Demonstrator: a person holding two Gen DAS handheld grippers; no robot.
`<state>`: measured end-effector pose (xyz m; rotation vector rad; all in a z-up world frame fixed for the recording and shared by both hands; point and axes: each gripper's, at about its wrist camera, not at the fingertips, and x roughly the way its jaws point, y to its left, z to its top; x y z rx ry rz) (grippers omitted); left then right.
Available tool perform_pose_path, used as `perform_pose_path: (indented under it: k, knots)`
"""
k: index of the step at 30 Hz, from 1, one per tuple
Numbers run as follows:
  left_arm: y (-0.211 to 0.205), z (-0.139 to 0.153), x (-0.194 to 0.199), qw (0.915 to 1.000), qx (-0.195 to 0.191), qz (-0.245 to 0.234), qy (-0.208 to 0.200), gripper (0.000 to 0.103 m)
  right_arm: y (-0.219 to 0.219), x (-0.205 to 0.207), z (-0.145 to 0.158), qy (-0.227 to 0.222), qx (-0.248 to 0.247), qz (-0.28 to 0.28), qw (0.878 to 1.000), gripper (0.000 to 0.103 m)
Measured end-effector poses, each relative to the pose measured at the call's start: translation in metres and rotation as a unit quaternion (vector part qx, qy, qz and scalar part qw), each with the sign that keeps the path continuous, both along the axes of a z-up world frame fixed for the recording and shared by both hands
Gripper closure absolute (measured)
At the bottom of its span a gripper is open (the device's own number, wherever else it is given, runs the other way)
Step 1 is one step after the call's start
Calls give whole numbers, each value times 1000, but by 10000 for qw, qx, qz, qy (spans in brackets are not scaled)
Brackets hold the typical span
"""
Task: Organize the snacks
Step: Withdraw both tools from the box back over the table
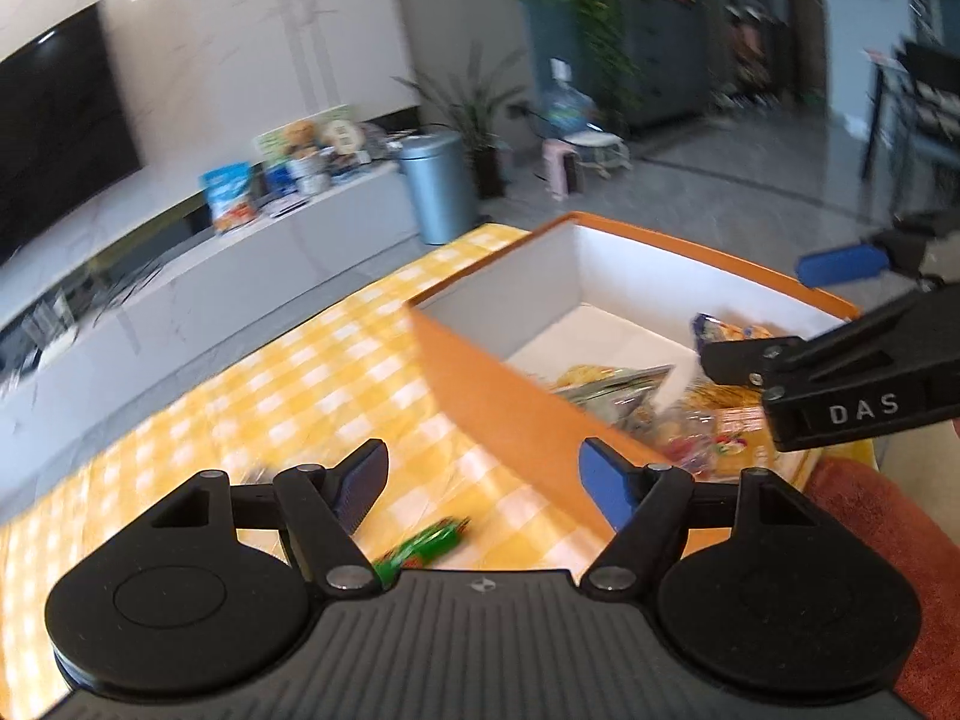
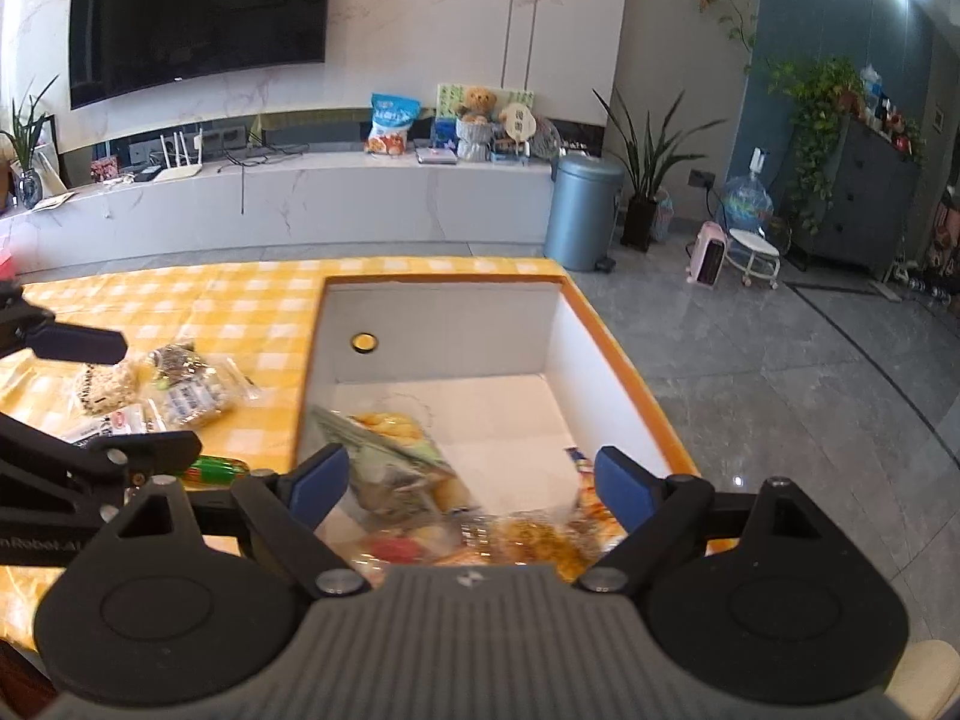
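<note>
Two grippers are seen over a desk covered with a yellow checked cloth. The left gripper occupies the lower centre of the left wrist frame; its jaws are spread apart and nothing is held between them. A green wrapper lies on the cloth below the jaws, at lower centre of that frame, just beside the orange outer wall of the box.

The right gripper fills the lower centre of the right wrist frame. Its jaws are likewise apart and empty, and they are positioned above the near end of the box. The box is orange outside and white inside, and it stands at the right part of the desk. Several snack bags are piled at its near end, at lower centre of the frame; the far half of its floor is bare white. A round yellow mark is seen on the far inner wall.

Loose snacks in clear wrappers lie on the cloth at centre left of the right wrist frame, left of the box and apart from it. The left wrist frame is blurred, so finer detail cannot be told.
</note>
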<state>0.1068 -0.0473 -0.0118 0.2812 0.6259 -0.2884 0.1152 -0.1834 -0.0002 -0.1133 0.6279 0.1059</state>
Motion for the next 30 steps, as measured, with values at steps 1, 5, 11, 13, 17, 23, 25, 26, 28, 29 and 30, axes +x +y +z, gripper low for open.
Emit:
perform_pose_path:
  k: [1,5,11,13,17,23,25,26,28,29,30]
  knots:
    - [7,-1,-2,9998,-104,145,-32,17,5,-3,0,-48,12,16,10000,16]
    - [34,-7,-16,9970,-427,616,-215,17,27,-12,-3,-223,162,27,9996,16]
    - [80,-18,-30,9872,-1042,1194,-195,20,68,-31,-10,-527,309,397,9973,16]
    - [93,-22,-36,9848,-1111,1320,-208,23,79,-35,-15,-614,268,532,9963,16]
    - [113,-31,-47,9803,-1206,1554,-194,32,97,-34,-24,-589,374,728,9949,18]
    - [128,-42,-52,9799,-1032,1690,-244,40,123,-29,-38,-452,526,1148,9910,23]
    - [135,-48,-52,9799,-1069,1670,-206,40,135,-25,-46,-370,463,1288,9899,24]
    - [138,-52,-49,9806,-1036,1655,-160,40,140,-23,-49,-321,430,1360,9892,24]
    - [145,-57,-46,9820,-943,1634,-86,40,148,-18,-56,-226,398,1431,9887,25]
    - [148,-58,-43,9831,-908,1589,-31,39,150,-15,-58,-165,384,1457,9885,26]
    - [150,-60,-39,9838,-876,1561,10,37,153,-11,-61,-98,361,1490,9881,26]
